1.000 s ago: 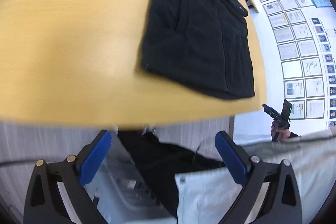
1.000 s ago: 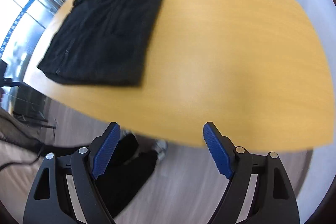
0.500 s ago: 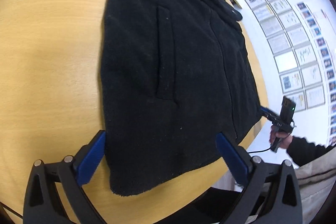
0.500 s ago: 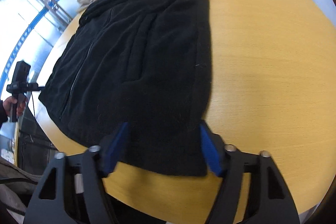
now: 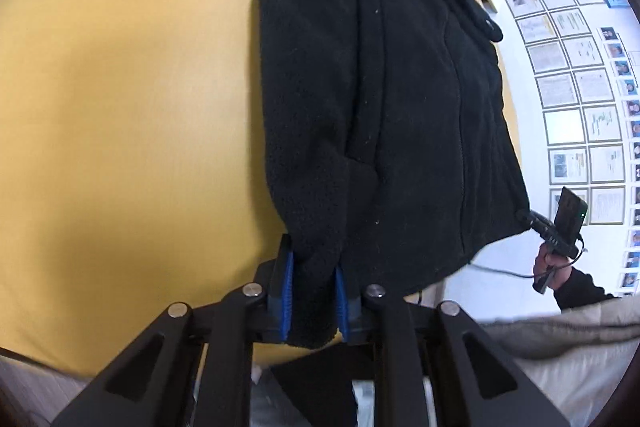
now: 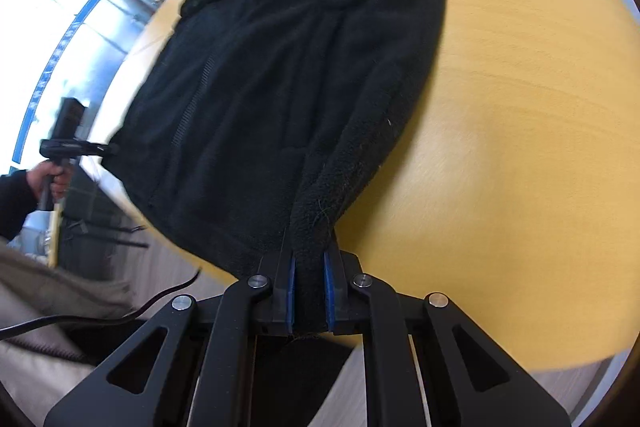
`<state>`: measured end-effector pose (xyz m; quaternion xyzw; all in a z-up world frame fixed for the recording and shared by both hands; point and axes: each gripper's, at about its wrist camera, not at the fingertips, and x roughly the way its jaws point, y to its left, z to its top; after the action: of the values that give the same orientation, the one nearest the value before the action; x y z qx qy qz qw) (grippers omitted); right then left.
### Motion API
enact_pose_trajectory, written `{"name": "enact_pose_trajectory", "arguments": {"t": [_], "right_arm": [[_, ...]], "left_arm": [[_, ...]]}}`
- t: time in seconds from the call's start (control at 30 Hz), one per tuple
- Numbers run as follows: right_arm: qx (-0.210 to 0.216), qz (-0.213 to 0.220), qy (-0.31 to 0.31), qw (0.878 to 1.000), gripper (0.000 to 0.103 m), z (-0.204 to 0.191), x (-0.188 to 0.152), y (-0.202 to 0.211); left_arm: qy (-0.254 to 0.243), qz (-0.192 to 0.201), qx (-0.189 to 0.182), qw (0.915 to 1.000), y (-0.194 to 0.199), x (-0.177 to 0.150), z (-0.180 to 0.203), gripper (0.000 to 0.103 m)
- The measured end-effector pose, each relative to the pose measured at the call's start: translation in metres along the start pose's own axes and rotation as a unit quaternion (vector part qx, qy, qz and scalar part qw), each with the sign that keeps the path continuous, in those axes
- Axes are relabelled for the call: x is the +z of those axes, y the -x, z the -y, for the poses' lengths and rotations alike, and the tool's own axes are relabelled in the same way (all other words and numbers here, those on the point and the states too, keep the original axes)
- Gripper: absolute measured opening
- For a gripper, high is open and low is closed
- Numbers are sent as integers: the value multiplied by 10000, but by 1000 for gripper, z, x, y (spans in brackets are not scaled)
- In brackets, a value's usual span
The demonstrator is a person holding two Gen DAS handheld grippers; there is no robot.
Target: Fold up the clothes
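A black fleece jacket (image 5: 380, 99) lies flat on the round yellow tabletop (image 5: 132, 115), collar at the far side and hem at the near edge, where part of it overhangs the rim. Each claw is closed on a hem corner: the left claw (image 5: 312, 297) pinches a thick wad of fleece at one corner, and the right claw (image 6: 309, 291) clamps a rolled bunch at the other. The main risk, as I judge it, is in those bites. Each seems to take a gathered lump instead of a clean edge, so lifting could bring up only the top layer or let the bulky pile slide out between the blue pads. If one corner slips while the other holds, the hem would twist and the fold would land crooked. Raising the two corners unevenly could also drag the whole garment toward the near edge, and with cloth already overhanging, its weight might pull more off the tabletop. The zipper line (image 6: 192, 99) may buckle if the front panels shift apart.
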<state>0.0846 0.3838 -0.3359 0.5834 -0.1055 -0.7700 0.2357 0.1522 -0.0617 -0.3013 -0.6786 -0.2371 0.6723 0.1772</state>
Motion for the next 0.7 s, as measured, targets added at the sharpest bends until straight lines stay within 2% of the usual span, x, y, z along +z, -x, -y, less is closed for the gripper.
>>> {"name": "enact_pose_trajectory", "arguments": {"t": [0.07,0.17,0.27,0.33,0.43,0.53,0.63,0.7], "right_arm": [[181,46,107,9998,9,-15,-3,14],[331,269,409,9983,9,-42,1,44],[546,803,610,9934,9,-65,20,80],[696,1121,690,9888,9,-74,36,99],[913,1660,907,9777,9,-87,68,128],[1131,2119,1025,9653,9,-92,99,155],[1190,2379,1053,9582,9,-84,121,180],[1164,2487,1063,9557,9,-86,148,180]], "left_arm": [[266,-75,-205,9994,12,-27,-1,15],[810,311,-841,9927,51,-64,10,14],[1273,1043,-1501,9749,97,-78,24,12],[1337,1413,-1791,9644,125,-74,37,12],[1305,1908,-2180,9482,163,-51,59,12],[1367,2388,-2572,9263,184,-22,84,12],[1420,2797,-2843,9060,199,19,102,12],[1467,2977,-2931,8966,205,47,101,12]]}}
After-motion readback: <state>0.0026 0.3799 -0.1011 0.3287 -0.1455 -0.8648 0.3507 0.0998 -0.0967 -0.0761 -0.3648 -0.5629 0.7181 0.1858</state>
